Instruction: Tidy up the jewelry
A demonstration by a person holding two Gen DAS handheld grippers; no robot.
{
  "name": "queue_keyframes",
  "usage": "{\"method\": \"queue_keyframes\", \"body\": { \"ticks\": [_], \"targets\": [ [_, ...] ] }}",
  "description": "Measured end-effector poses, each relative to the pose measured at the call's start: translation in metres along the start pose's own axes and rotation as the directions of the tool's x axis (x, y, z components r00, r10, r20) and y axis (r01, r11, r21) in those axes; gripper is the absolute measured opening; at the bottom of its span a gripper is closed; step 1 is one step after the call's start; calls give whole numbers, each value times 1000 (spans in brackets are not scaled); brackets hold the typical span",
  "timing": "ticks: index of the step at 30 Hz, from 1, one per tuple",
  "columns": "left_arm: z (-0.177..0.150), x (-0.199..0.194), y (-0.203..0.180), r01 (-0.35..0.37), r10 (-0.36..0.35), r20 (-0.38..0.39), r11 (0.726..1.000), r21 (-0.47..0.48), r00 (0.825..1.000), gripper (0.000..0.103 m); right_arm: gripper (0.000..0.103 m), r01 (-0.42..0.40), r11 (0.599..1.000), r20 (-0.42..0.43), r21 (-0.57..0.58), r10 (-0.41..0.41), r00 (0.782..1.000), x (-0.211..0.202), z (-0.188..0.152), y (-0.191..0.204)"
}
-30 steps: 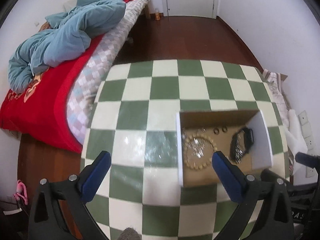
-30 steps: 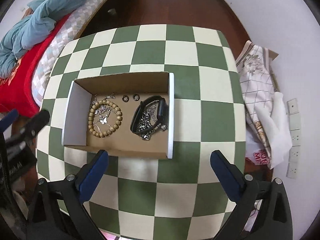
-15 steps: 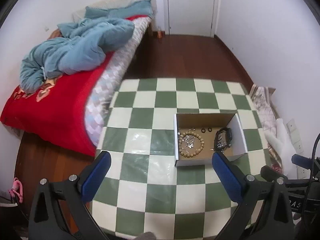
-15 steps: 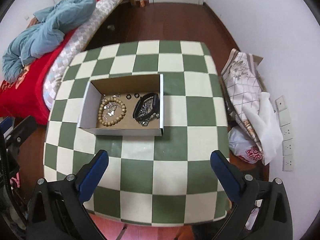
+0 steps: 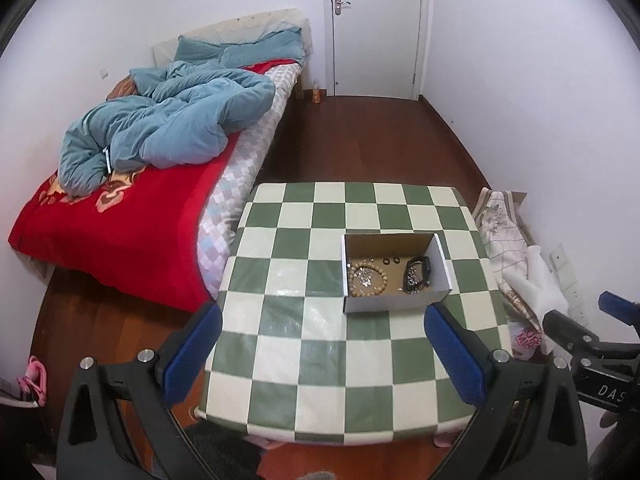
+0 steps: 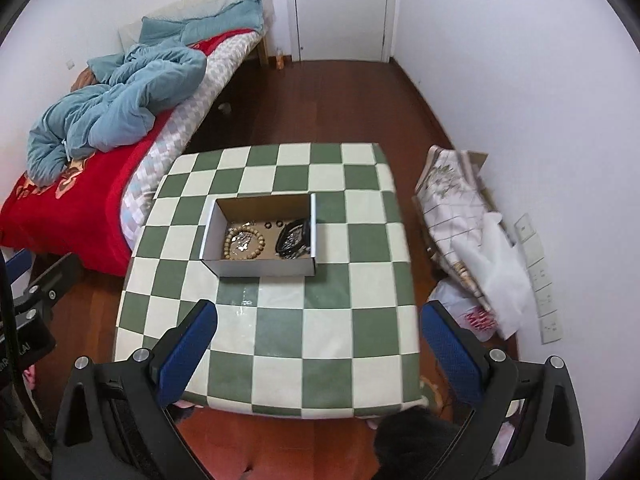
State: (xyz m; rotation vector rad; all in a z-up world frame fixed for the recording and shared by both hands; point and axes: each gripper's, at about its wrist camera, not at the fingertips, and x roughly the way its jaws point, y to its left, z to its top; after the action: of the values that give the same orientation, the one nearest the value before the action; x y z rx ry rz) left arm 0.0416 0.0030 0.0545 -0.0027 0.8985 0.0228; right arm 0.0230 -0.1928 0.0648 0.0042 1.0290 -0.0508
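An open cardboard box (image 5: 394,306) (image 6: 260,268) stands on the green-and-white checked table (image 5: 320,352) (image 6: 280,328). In it lie a wooden bead bracelet (image 5: 367,279) (image 6: 245,243) around a silver piece, two small dark rings (image 5: 391,260) (image 6: 273,224), and a black watch with a chain (image 5: 418,274) (image 6: 294,238). My left gripper (image 5: 324,354) is open and empty, high above the table's near edge. My right gripper (image 6: 318,344) is open and empty, also high and well back from the box.
A bed with a red blanket (image 5: 120,216) and a blue quilt (image 5: 168,128) stands left of the table. Folded cloth and bags (image 6: 472,232) lie on the floor at the right wall. A white door (image 5: 376,28) is at the far end, across dark wood floor.
Both grippers have risen and pulled back from the table; the box and table look much smaller and the whole room has come into view. Both stay open and empty.
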Motion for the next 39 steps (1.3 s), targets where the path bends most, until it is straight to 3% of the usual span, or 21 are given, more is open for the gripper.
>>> {"method": "queue_keyframes", "body": {
  "ticks": [10, 14, 25, 39],
  "targets": [
    [8, -22, 0, 17, -16, 28, 999, -29, 999, 103, 103, -13, 1000, 17, -11, 13, 1000, -32, 5, 3],
    [20, -15, -6, -20, 21, 28, 999, -28, 999, 103, 103, -4, 1000, 21, -8, 5, 1000, -26, 19, 4],
    [32, 11, -14, -24, 24, -2, 999, -38, 1000, 103, 103, 36, 999, 34, 18, -37, 999, -3, 48, -1],
    [43, 26, -21, -42, 42, -5, 999, -20, 999, 103, 103, 67, 997, -16, 37, -67, 998, 34, 54, -10]
  ]
}}
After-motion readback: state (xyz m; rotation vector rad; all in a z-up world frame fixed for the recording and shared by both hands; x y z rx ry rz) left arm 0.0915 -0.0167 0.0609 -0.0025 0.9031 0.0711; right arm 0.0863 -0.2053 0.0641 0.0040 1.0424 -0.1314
